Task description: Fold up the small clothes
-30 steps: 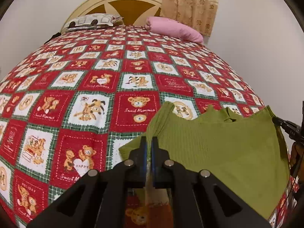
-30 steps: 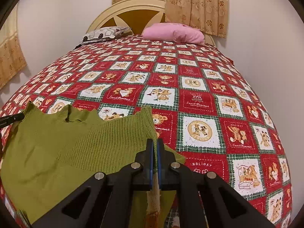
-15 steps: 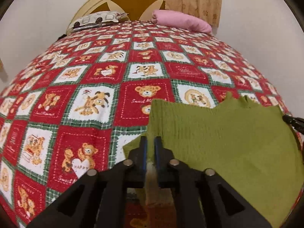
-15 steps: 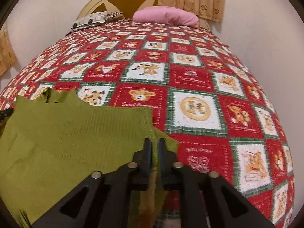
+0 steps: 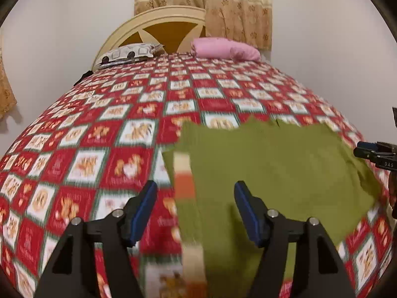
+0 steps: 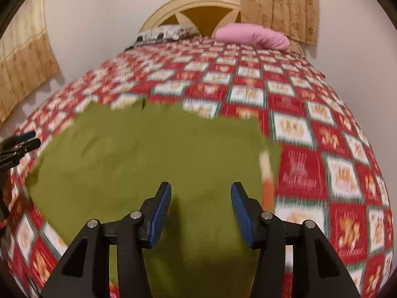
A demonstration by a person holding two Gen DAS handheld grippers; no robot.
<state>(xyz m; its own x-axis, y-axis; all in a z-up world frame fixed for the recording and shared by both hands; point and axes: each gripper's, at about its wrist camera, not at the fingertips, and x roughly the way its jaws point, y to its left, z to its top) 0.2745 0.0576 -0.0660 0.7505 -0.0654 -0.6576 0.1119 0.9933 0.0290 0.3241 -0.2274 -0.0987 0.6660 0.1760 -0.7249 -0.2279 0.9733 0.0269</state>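
Right wrist: flat green knit garment [image 6: 153, 159]

Both grippers' jaws have just opened, releasing the green garment [image 6: 148, 164].

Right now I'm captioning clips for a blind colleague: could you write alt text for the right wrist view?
A green knitted garment lies spread flat on a bed's red teddy-bear quilt, with the right hand-held gripper open just above it, gripping nothing. A pink pillow rests by the headboard; the left hand-held gripper shows at the left edge.
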